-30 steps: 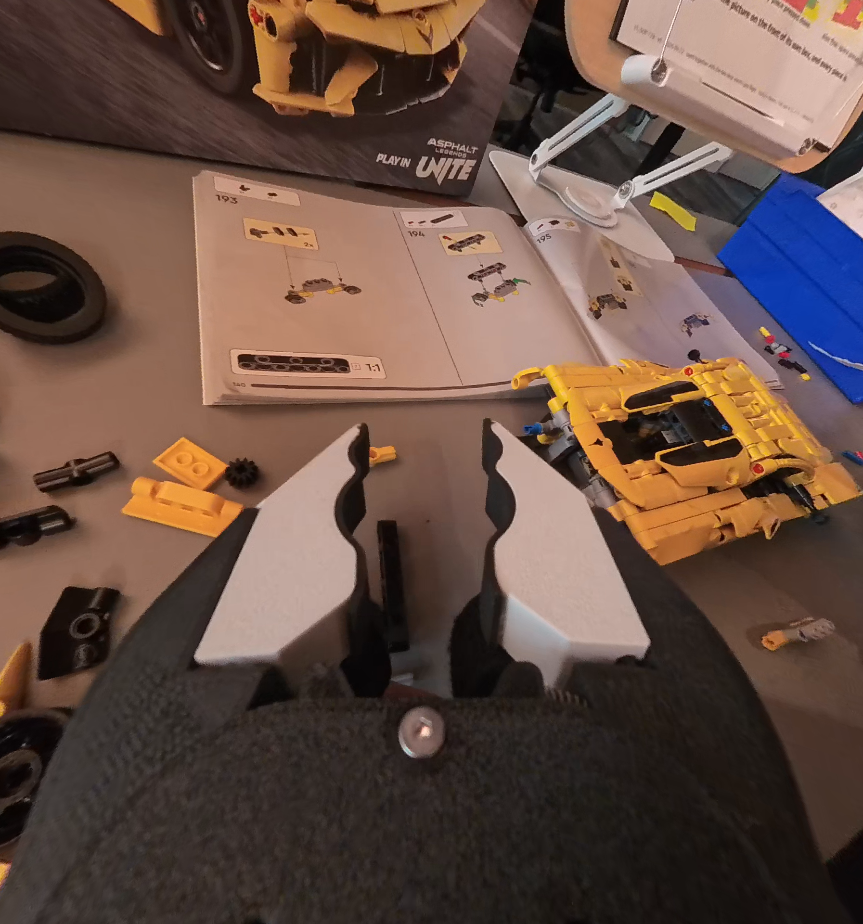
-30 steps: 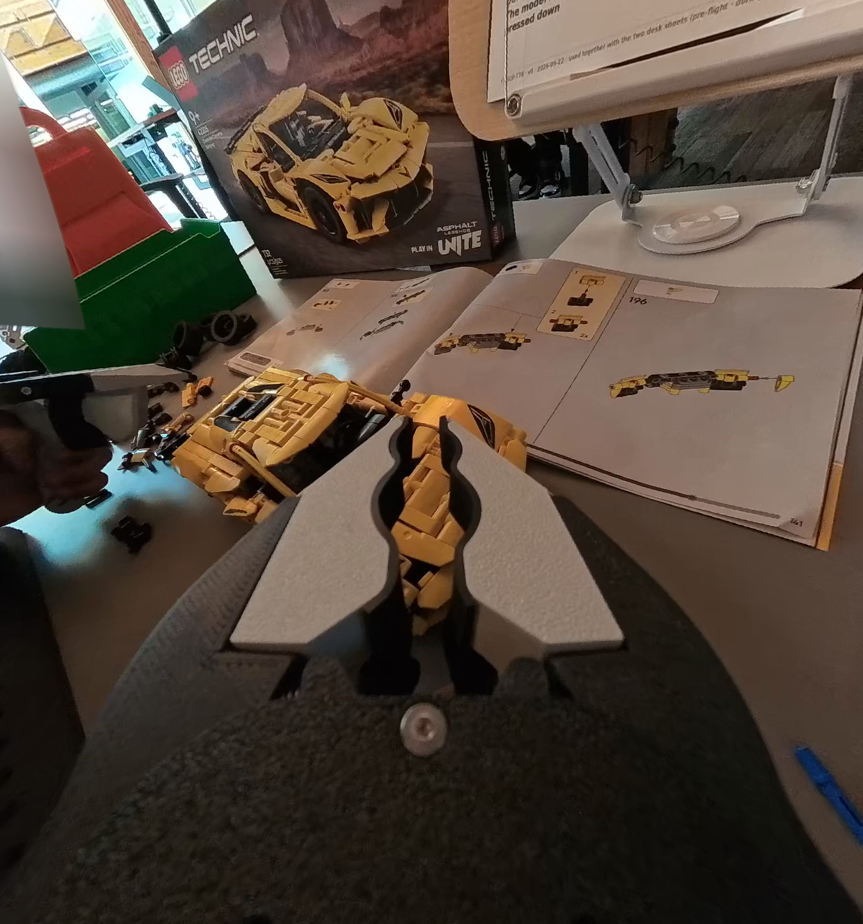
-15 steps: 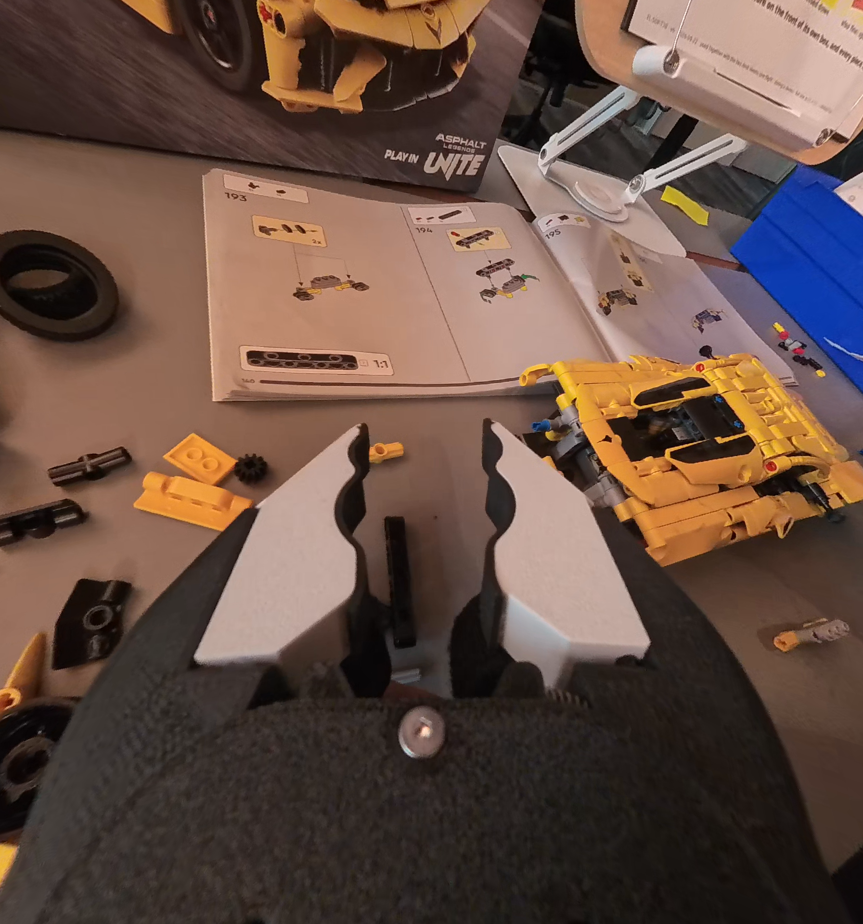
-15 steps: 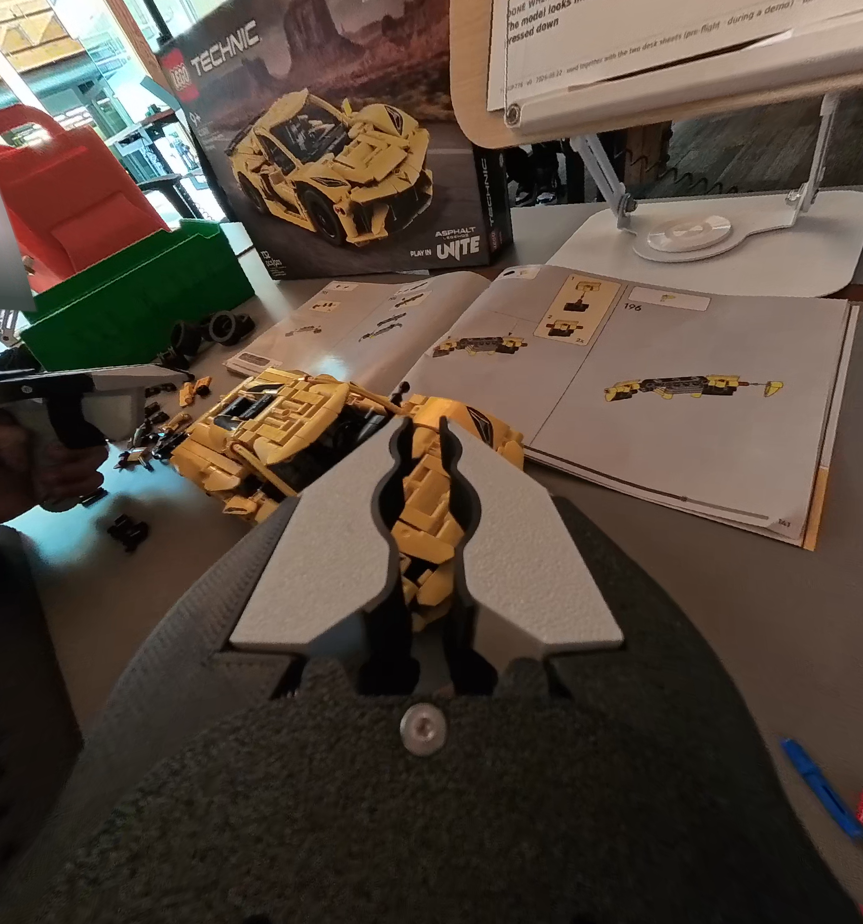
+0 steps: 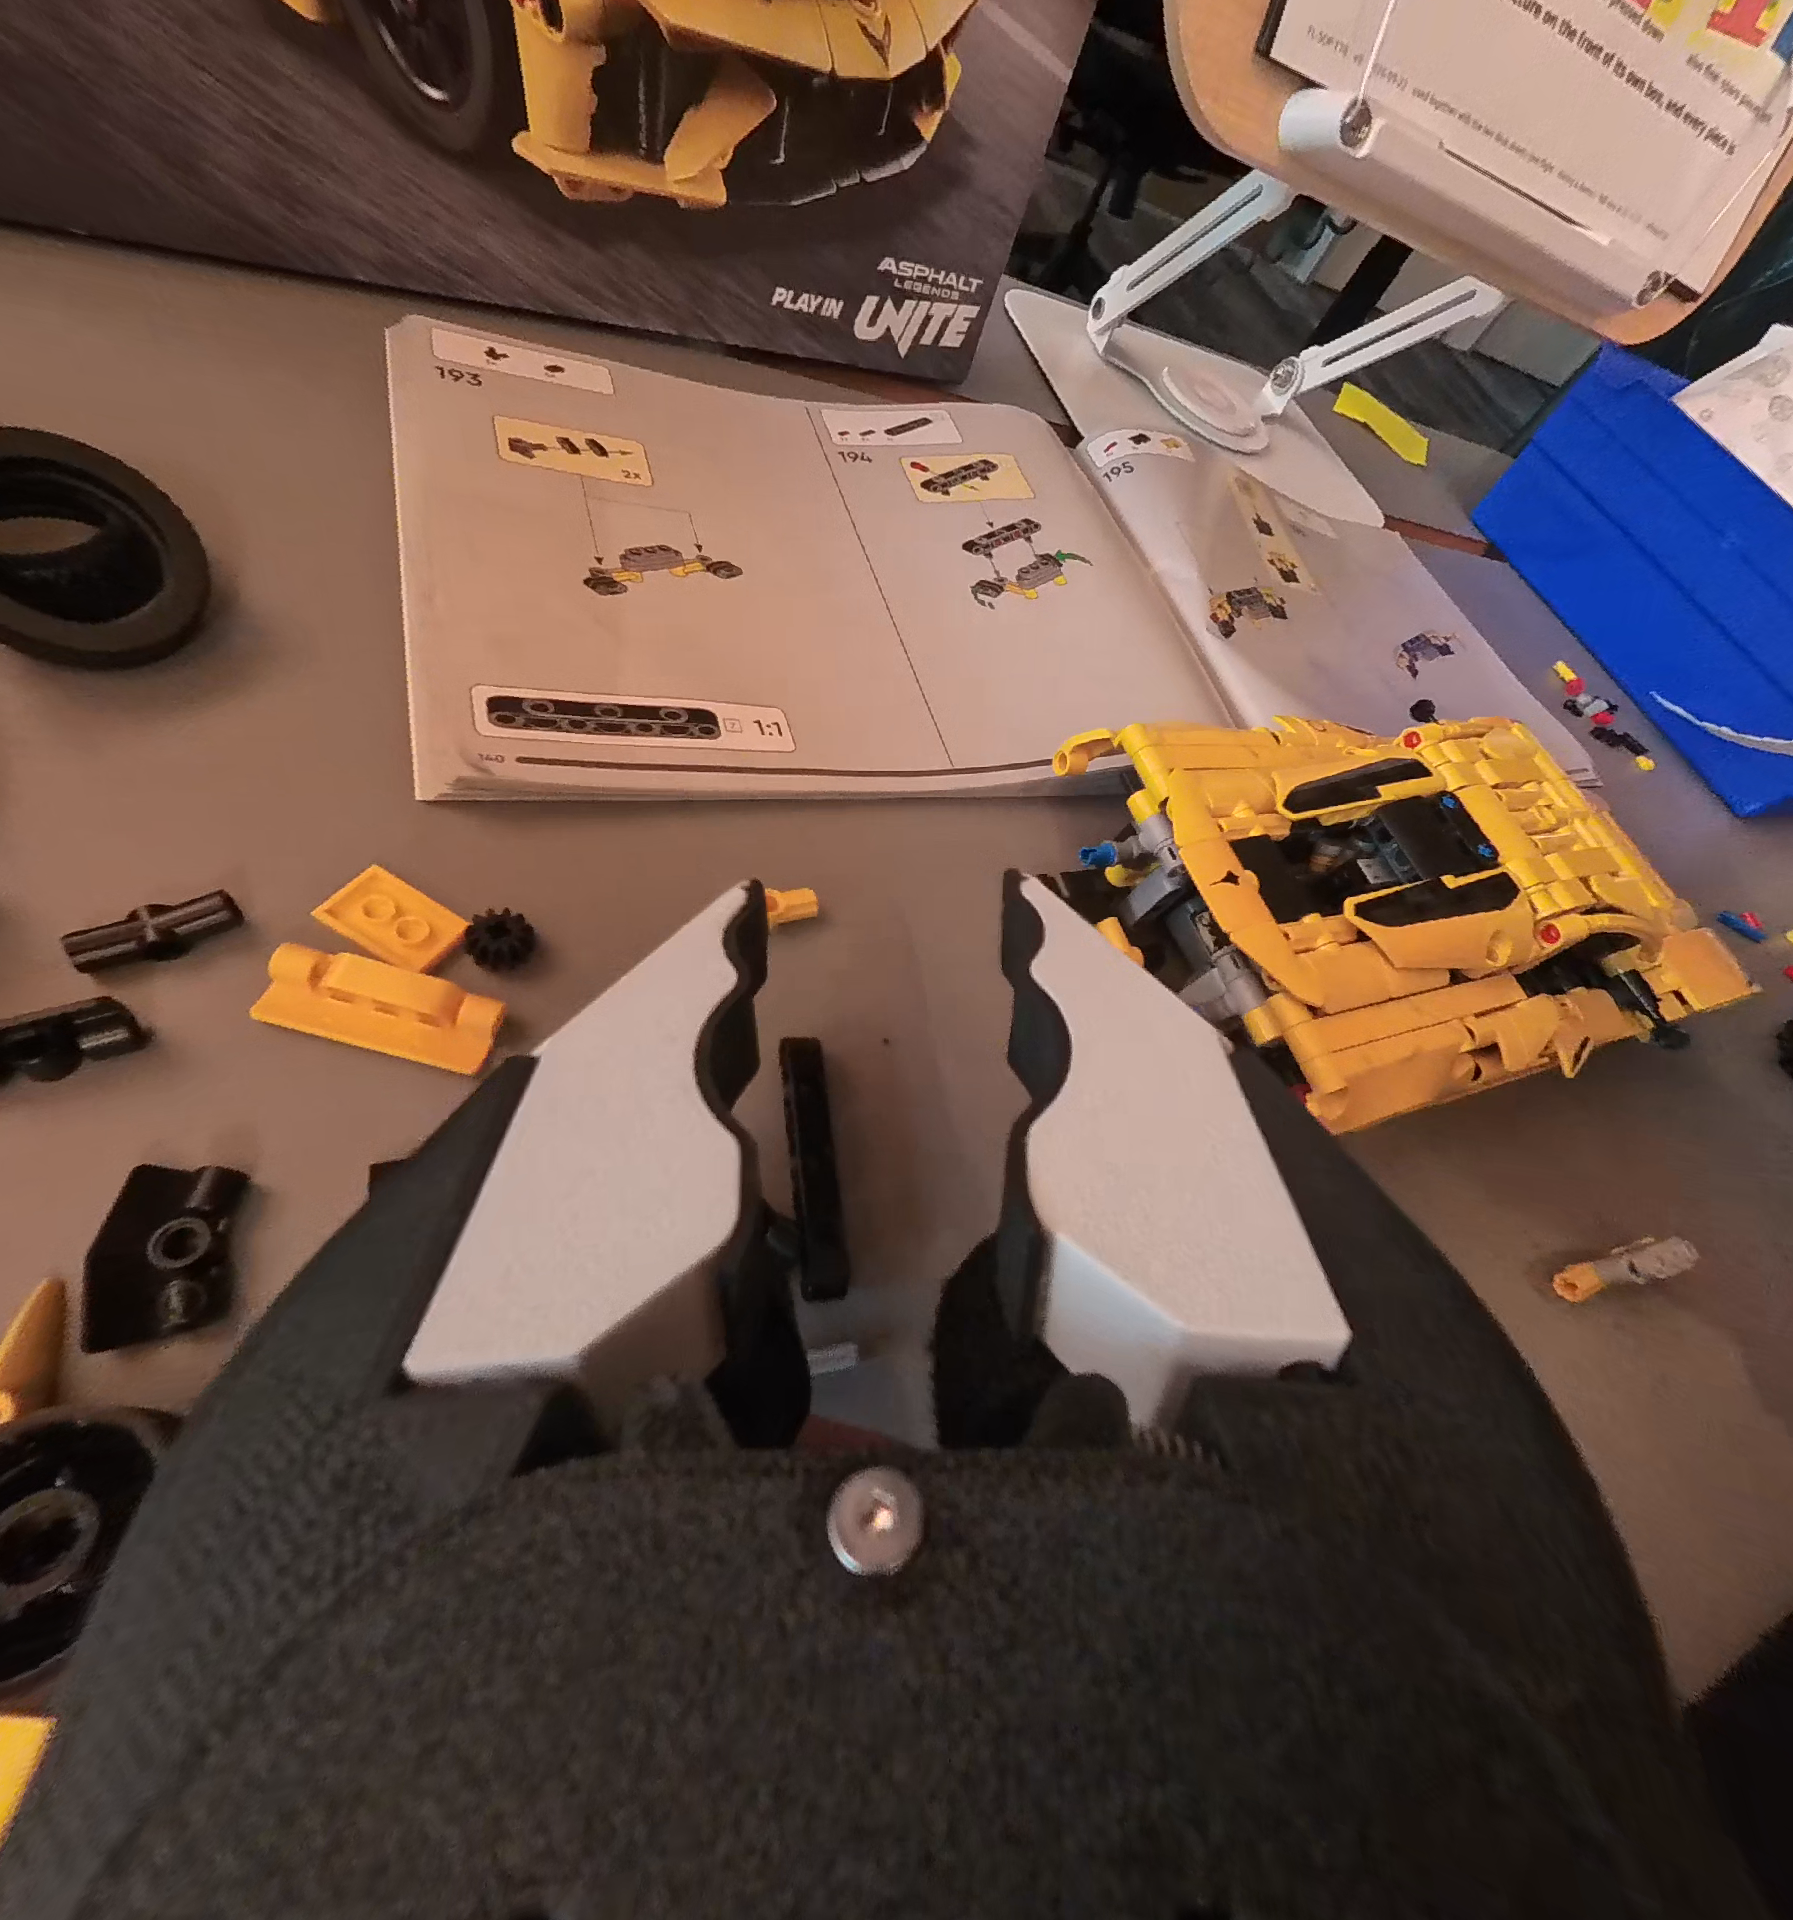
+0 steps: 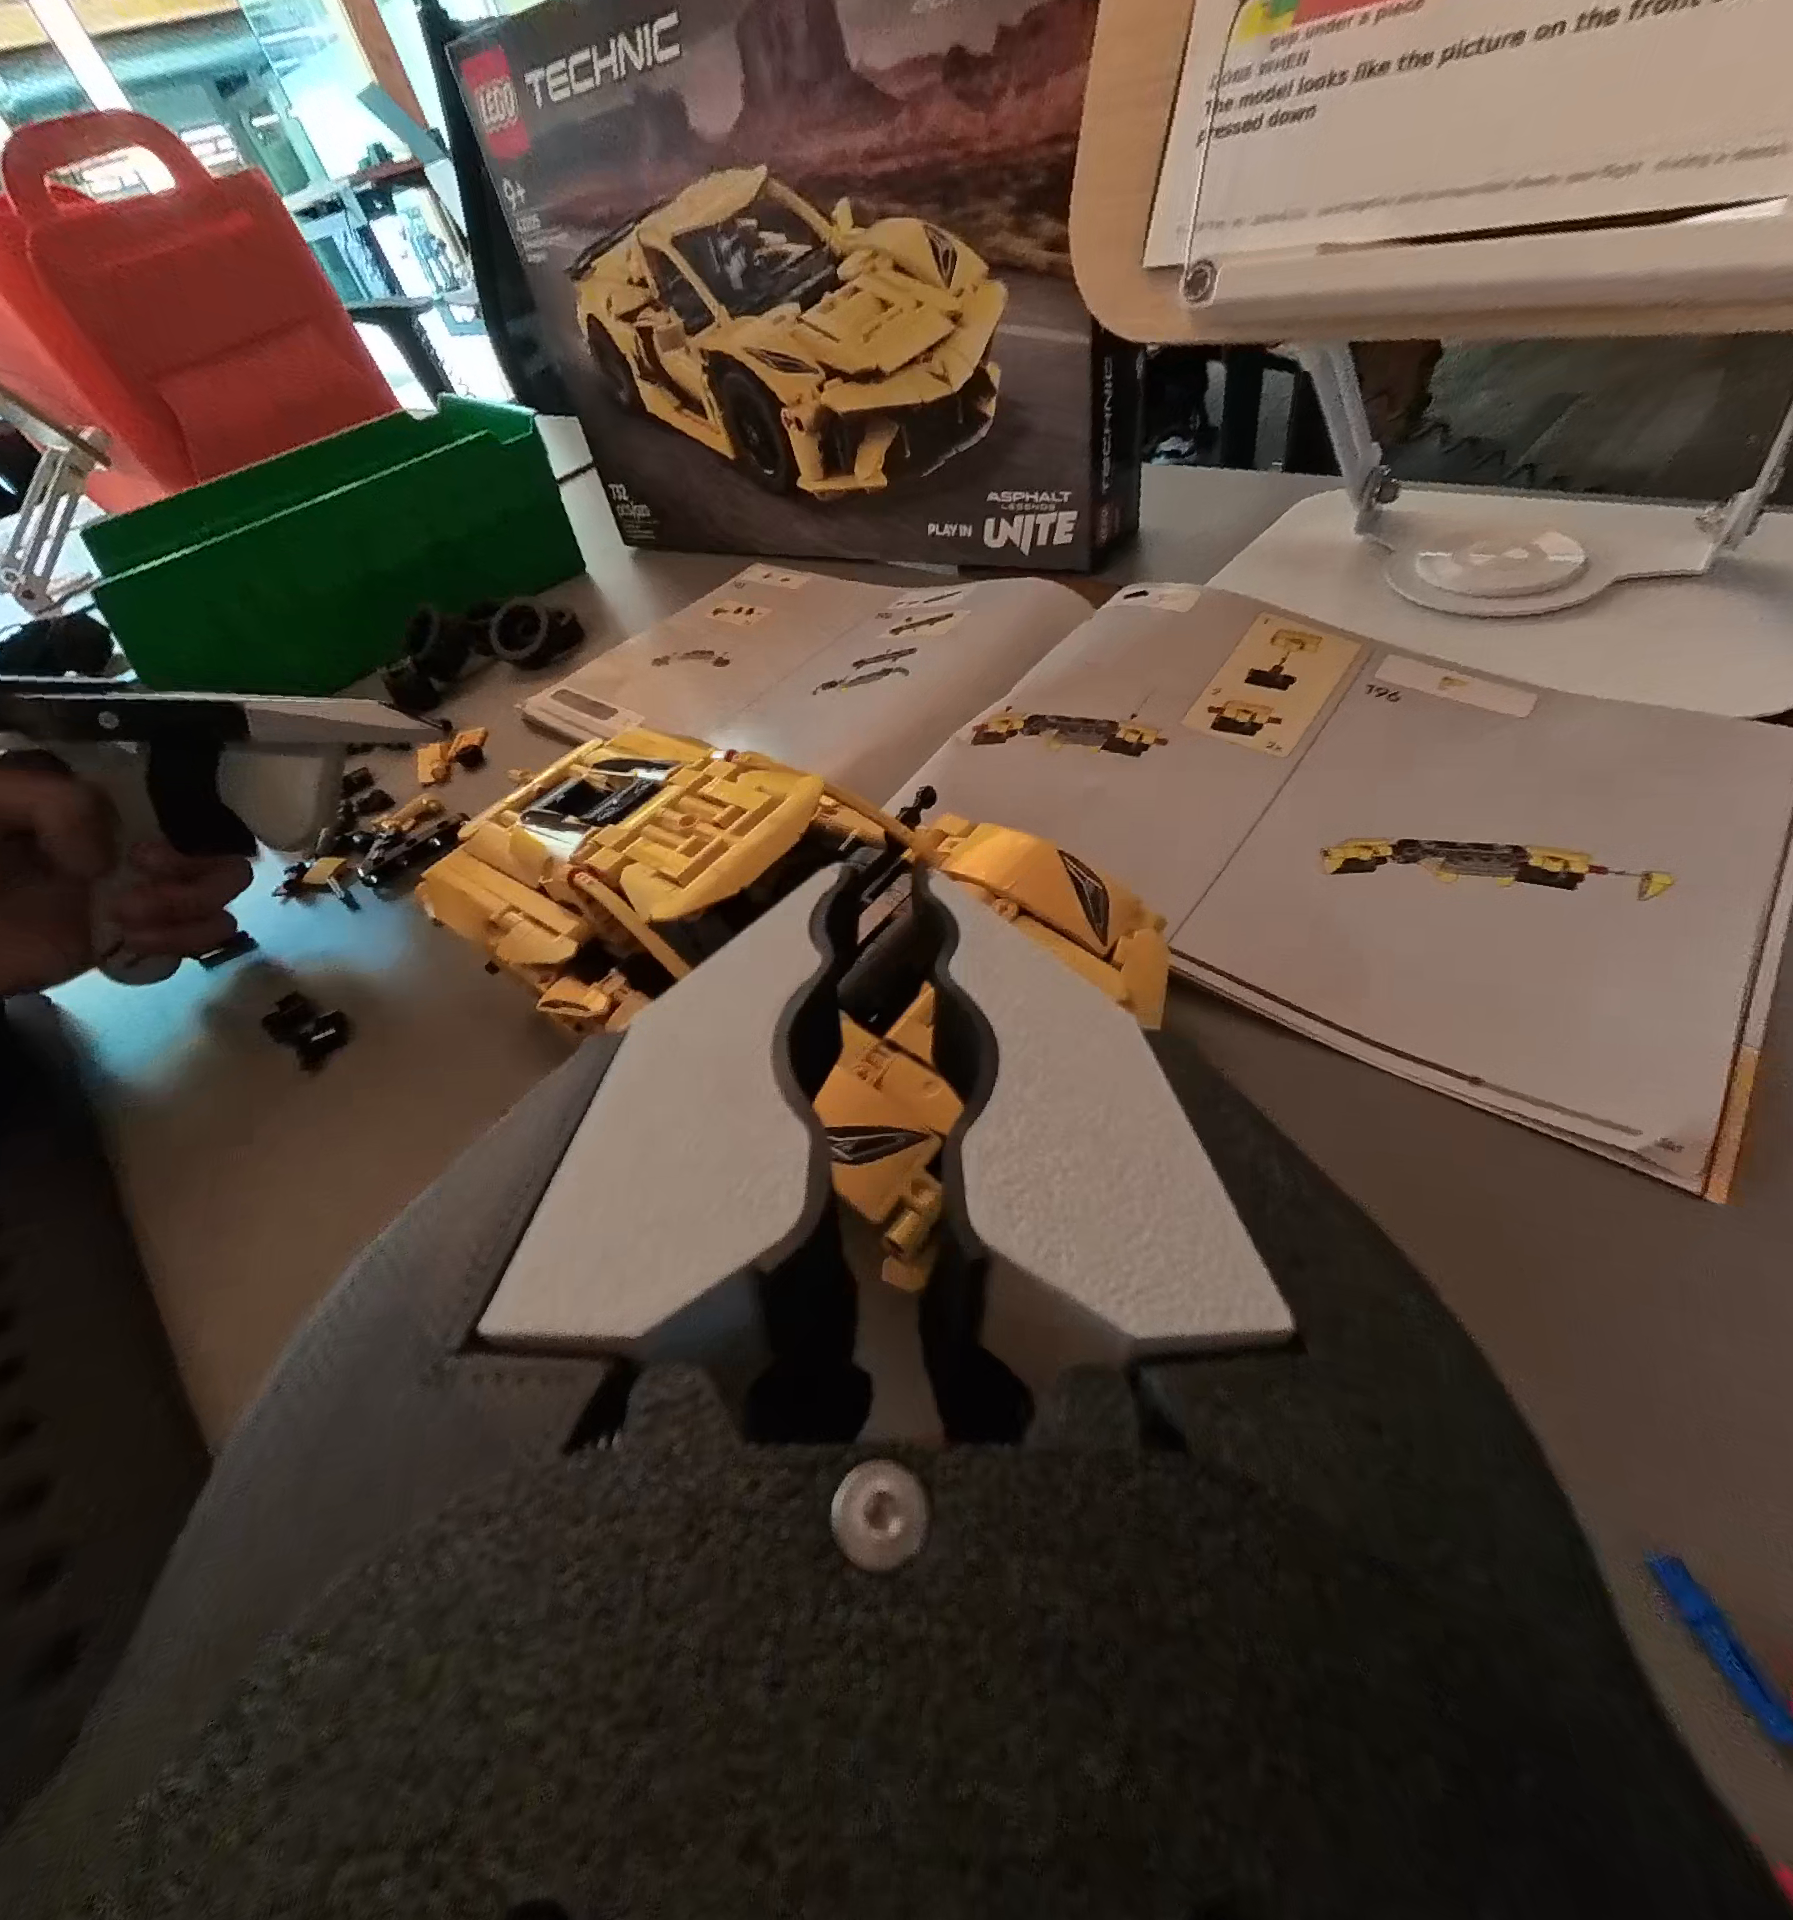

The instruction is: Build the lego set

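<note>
Grey table (image 5: pixel 248 790) carries yellow car model (image 5: pixel 1411 935), instruction booklet (image 5: pixel 726 582), loose parts.

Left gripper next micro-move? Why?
Probably lower and close on the black beam. The left gripper is open, with the beam lying flat on the table between its fingers, nearer the left one and untouched. The right gripper looks nearly shut.

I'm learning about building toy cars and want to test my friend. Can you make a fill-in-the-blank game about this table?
1. The long black plastic beam lies between the fingers of the ____ gripper.
2. The half-built brick car is coloured ____.
3. The open paper instruction booklet lies in front of the cardboard ____ showing the finished car.
4. The plastic bin beside the black rubber tyres is ____.

Missing words: left; yellow; box; green
</note>
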